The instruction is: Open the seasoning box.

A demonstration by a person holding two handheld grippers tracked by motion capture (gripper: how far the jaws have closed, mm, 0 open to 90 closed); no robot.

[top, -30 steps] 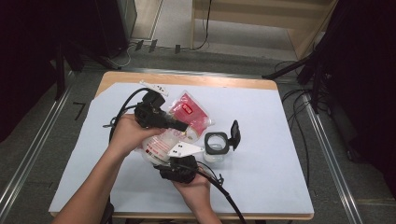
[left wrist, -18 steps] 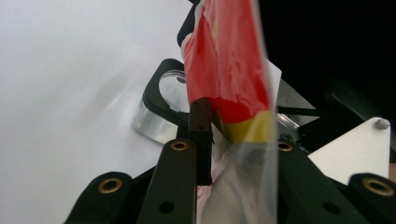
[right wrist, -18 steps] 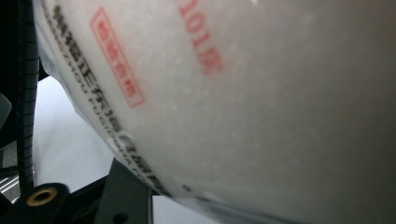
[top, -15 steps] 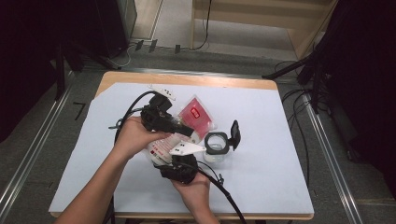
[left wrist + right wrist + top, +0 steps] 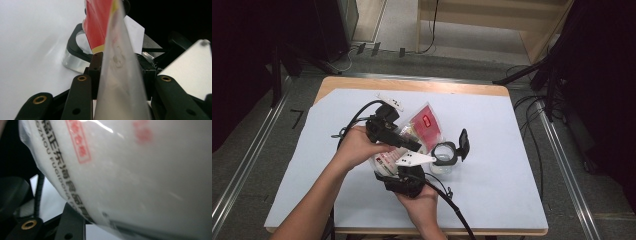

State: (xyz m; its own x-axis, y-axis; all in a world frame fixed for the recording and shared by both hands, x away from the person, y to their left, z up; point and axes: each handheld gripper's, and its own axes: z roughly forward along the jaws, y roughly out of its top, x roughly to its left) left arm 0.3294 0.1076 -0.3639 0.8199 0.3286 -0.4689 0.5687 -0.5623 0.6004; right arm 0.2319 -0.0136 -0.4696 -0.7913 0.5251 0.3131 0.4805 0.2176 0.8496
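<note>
Grey floor and metal rails surround a wooden worktop (image 5: 337, 82) covered by a pale sheet (image 5: 492, 150); dark equipment and cables stand along both sides.

Near the middle of the sheet a person's two hands meet. The left gripper (image 5: 409, 145) comes in from the upper left, held in the left hand (image 5: 357, 147). The right gripper (image 5: 404, 170) comes up from the near edge, held in the right hand (image 5: 422, 202), with a grey three-cornered plate (image 5: 414, 160) on top.

Between them is a pale plastic pouch (image 5: 384, 161) with red and black print, lifted off the sheet. In the left gripper view the pouch (image 5: 120, 75) runs edge-on between the two black fingers (image 5: 81, 97), which stand apart; gaps show on both sides, so they do not press it. These fingers have just been opening. In the right gripper view the pouch (image 5: 140, 175) sits very close, over one visible finger (image 5: 71, 222); the fingers appear closed on its lower end, though the contact itself is hidden.

A second pouch, red (image 5: 427, 125), lies flat just behind the hands. A clear jar (image 5: 444, 155) with a black flip lid (image 5: 463, 142) standing open sits just right of the grippers.
</note>
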